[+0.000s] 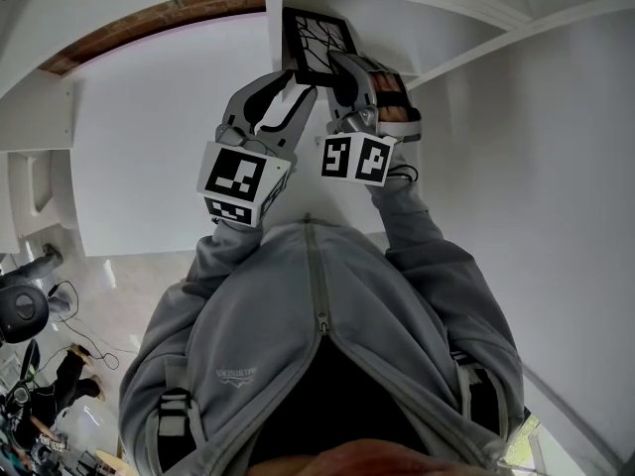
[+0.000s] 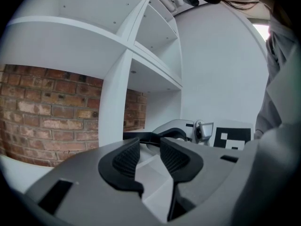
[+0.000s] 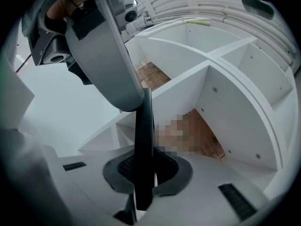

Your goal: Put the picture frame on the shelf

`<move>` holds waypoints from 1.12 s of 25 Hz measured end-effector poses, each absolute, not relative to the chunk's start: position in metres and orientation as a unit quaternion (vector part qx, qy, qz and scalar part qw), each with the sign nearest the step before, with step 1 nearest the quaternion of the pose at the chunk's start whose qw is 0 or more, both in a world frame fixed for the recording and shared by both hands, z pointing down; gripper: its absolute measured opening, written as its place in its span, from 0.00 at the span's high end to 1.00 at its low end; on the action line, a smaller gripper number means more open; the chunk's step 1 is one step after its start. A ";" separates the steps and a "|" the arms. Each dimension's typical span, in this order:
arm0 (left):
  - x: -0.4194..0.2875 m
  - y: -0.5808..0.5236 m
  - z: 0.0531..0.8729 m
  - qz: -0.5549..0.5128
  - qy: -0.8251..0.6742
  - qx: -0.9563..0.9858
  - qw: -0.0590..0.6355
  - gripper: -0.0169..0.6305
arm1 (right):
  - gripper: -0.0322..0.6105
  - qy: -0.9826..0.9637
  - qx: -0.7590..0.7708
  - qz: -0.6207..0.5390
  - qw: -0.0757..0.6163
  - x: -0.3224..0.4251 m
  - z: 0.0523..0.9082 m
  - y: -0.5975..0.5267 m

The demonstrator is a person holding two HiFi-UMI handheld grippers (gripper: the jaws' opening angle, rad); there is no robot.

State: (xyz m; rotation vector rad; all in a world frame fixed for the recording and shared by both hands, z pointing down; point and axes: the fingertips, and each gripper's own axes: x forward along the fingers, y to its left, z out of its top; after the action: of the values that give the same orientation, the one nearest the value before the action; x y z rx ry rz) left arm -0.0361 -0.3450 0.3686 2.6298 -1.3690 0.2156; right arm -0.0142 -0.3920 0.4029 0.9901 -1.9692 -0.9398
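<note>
The fingers (image 3: 123,167) of the right gripper (image 3: 143,168) are closed on the picture frame (image 3: 143,135). The ribbed pads press its thin dark edge from both sides, and the frame stands edge-on and upright between them in the right gripper view. The fingers (image 2: 127,158) of the left gripper (image 2: 149,154) stand wide apart, with nothing pressed between the pads. The frame's dark edge (image 2: 138,136) shows just beyond their tips.

In the head view the picture frame (image 1: 317,40) sits high in the picture, against a white upright panel of the shelf (image 1: 274,18). Its face (a black branching pattern on white) is turned toward the camera. The right gripper (image 1: 349,67) grips the frame at its right side. The left gripper (image 1: 294,85) has its tips just beside the frame's lower left corner. Whether the frame's lower edge rests on a shelf board cannot be told.

The shelf (image 2: 113,98) is white, with open compartments. A brick wall (image 2: 47,107) shows behind them. The person's grey jacket (image 1: 317,345) fills the lower half of the head view.
</note>
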 end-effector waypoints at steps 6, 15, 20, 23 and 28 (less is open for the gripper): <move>-0.040 -0.345 0.367 0.064 -0.467 0.878 0.083 0.77 | 0.66 -0.814 0.373 -0.286 0.341 -0.011 0.411 -0.389; -0.043 -0.346 0.366 0.061 -0.474 0.875 0.082 0.78 | 0.57 -0.902 0.383 -0.043 0.195 0.029 0.410 -0.362; -0.042 -0.346 0.368 0.061 -0.474 0.874 0.083 0.79 | 0.58 -0.930 0.340 0.069 0.118 0.036 0.413 -0.351; -0.042 -0.345 0.374 0.064 -0.477 0.873 0.082 0.80 | 0.61 -0.939 0.324 0.100 0.066 0.036 0.409 -0.349; -0.043 -0.349 0.373 0.066 -0.480 0.871 0.082 0.82 | 0.79 -0.941 0.323 0.094 0.037 0.037 0.399 -0.354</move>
State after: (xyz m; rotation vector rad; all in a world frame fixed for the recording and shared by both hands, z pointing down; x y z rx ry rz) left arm -0.0426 -0.3492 0.3725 2.6013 -1.4335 0.1984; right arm 0.0371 -0.3543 0.3987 0.9912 -2.8877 0.2882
